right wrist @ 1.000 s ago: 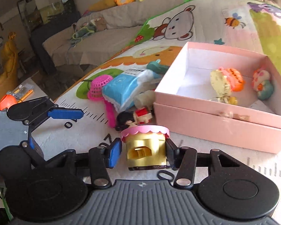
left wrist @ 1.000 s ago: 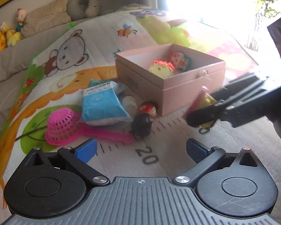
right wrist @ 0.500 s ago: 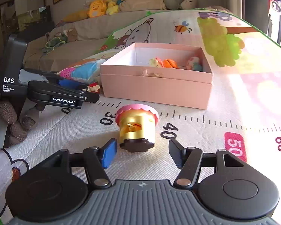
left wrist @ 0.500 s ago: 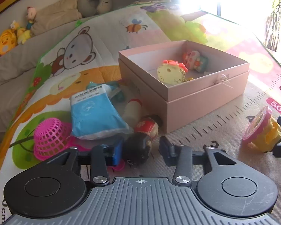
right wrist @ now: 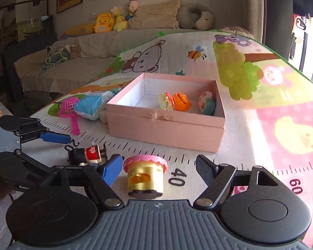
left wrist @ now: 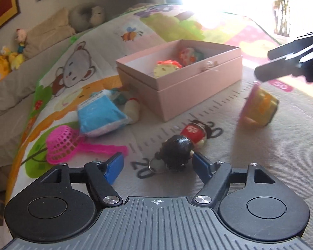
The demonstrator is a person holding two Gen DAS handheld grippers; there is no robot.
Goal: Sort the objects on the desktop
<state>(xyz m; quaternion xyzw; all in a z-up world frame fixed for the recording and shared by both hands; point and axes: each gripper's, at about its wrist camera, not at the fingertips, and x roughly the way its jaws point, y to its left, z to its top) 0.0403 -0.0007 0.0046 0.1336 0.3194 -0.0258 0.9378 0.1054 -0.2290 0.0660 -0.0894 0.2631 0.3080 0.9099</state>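
Observation:
A doll [left wrist: 183, 143] with a black head and a red body lies on the ruler-printed mat, its head between the blue pads of my left gripper [left wrist: 157, 165]. The jaws are opening; the left pad stands clear of it. The doll [right wrist: 84, 155] also shows in the right wrist view, beside the left gripper's blue finger [right wrist: 54, 137]. A yellow toy with a pink top [right wrist: 145, 177] stands on the mat between the opening jaws of my right gripper [right wrist: 158, 169], not pressed. The same toy [left wrist: 258, 108] sits under the right gripper's black fingers [left wrist: 281, 68]. The pink box [right wrist: 164, 129] holds three small toys.
Left of the pink box [left wrist: 198, 83] lie a blue packet [left wrist: 100, 116], a pink sieve [left wrist: 62, 143] and a small white bottle [left wrist: 132, 109]. Behind the mat is a grey sofa [right wrist: 83, 48] with plush toys. The mat's green edge [right wrist: 298, 66] runs at the right.
My left gripper shut on the doll, drew it away from the box, and its jaws now stand apart. My right gripper set the yellow toy on the mat and widened its jaws.

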